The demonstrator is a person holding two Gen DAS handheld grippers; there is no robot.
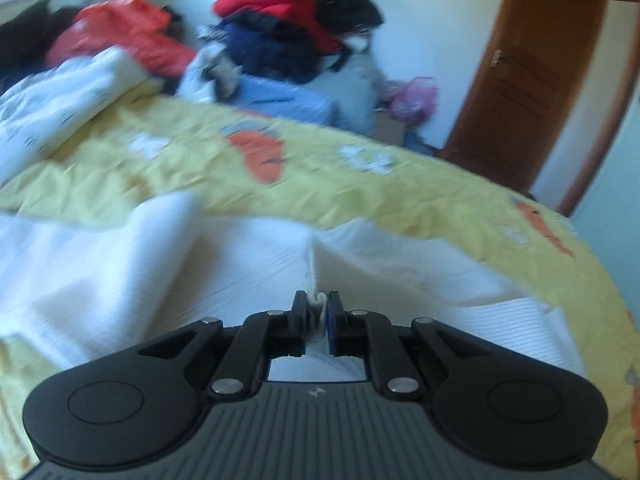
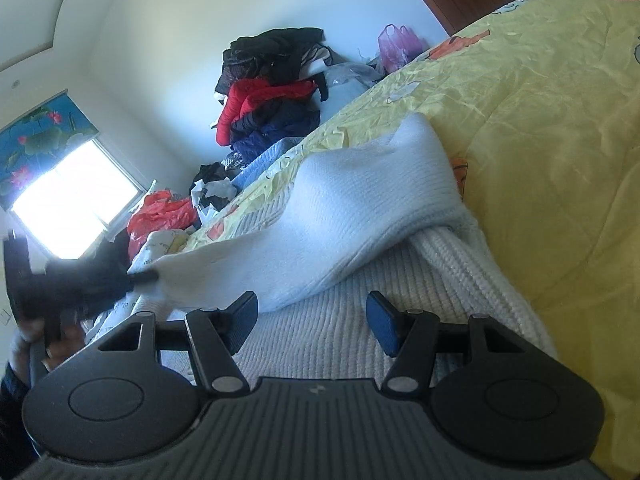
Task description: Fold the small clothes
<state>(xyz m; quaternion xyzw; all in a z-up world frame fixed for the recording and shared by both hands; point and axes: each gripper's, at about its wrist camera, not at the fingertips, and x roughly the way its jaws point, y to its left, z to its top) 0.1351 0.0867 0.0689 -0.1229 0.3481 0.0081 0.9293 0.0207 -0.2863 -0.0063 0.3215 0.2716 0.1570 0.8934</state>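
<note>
- The sweater (image 2: 360,216), a white ribbed knit, lies on the bed (image 2: 560,140), spread over the yellow cover with one part lifted and pulled across the rest.
- Left tongs (image 1: 318,312): closed down on a bunched edge of the sweater, with a small wad of knit showing between the pads. In the right-wrist view the same tongs (image 2: 148,277) sit at the far tip of the raised flap, drawing it taut.
- Right tongs (image 2: 312,322): wide open, gripping nothing, hovering just above the flat ribbed part of the sweater.
- Judged step: a fold is under way, with the left side carrying the flap over while the right side is free to pin or smooth.
- Risk: the left grip is on a thin pinch of loose knit. A hard pull could let the wad slip out, and the flap would drop crooked.
- Risk: with the right tongs not pressing down, the lower layer may drag along with the pulled flap and bunch up rather than crease cleanly.
- Risk: the left-wrist view is blurred, which suggests quick motion. A fast swing could overshoot the fold line.
- A pile of clothes (image 2: 272,108) sits at the far end of the bed, well apart from the work.
</note>
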